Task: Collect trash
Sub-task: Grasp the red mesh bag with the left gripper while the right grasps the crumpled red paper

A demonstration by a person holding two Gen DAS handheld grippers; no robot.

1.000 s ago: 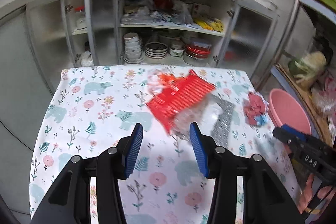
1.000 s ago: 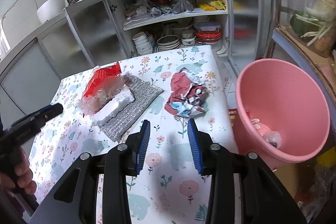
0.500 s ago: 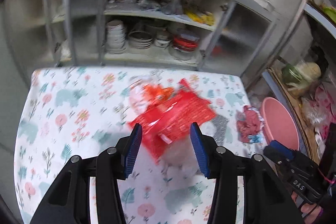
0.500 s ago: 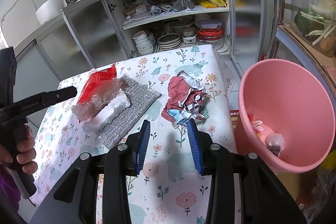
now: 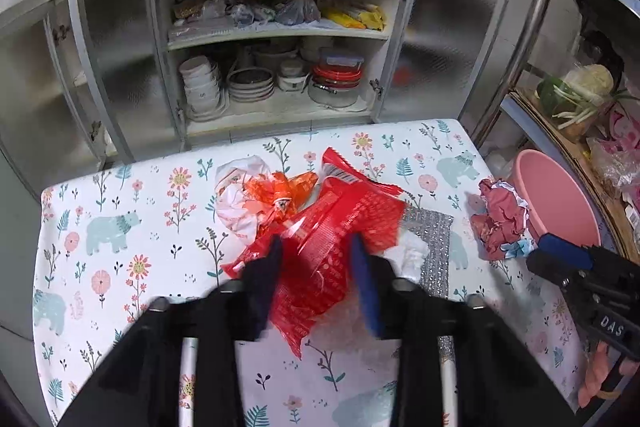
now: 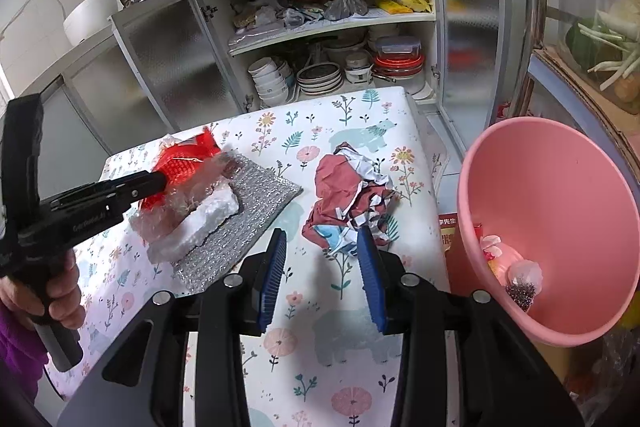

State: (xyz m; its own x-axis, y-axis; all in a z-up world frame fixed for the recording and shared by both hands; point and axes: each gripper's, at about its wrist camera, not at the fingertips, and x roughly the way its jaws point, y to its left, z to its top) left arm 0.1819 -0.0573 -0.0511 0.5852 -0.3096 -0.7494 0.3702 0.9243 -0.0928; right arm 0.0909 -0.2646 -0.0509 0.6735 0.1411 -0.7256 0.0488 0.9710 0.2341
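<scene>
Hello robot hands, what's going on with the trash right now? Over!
Left gripper closing, red wrapper between its fingers. Right gripper open, empty, near crumpled paper. Pink bin clear beside the table.

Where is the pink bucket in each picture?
Left wrist view: the pink bucket sits at the right edge, beyond the table's right side.
Right wrist view: the pink bucket fills the right side, big and close, with trash inside.
Shared landmark: the crumpled red and white paper lying beside it.
</scene>
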